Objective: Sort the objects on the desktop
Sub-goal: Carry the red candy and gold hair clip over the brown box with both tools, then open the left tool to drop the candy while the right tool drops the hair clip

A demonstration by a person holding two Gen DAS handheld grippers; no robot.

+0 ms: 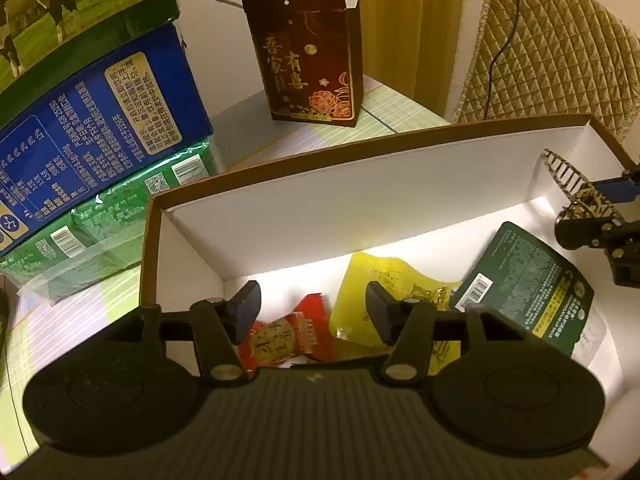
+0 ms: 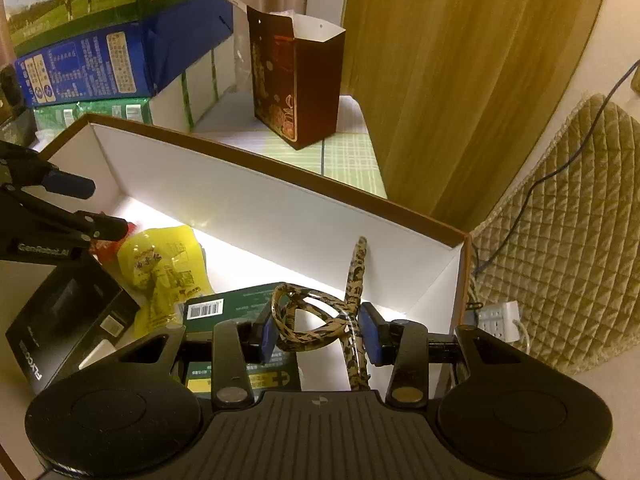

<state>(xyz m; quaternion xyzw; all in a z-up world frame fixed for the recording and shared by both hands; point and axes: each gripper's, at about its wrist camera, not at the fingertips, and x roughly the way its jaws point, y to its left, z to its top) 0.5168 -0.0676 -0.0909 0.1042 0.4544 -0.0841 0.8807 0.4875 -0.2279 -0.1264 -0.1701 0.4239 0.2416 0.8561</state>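
**Sorting well under way, patterned loop going into the box**

The right tool (image 2: 316, 334) is pinching a leopard-patterned loop (image 2: 320, 316), perhaps a hair band or cord, and holding it over the right end of the white-lined box (image 2: 280, 208). The left tool (image 1: 312, 312) is hovering with its fingers spread and nothing between them, above a red packet (image 1: 288, 336) on the box floor.

Several items are already lying in the box: a yellow pouch (image 2: 168, 264), a green card pack (image 2: 240, 304) and the red packet. The loop looks like the piece in hand, not yet let go. The dark red gift bag (image 1: 312, 60) and the stacked cartons (image 1: 92, 112) are standing on the surface behind the box; whether they belong to the sort, I cannot tell.

Only the right view is showing a black box (image 2: 68, 324) at the near left. Only the left view is showing the red packet plainly.
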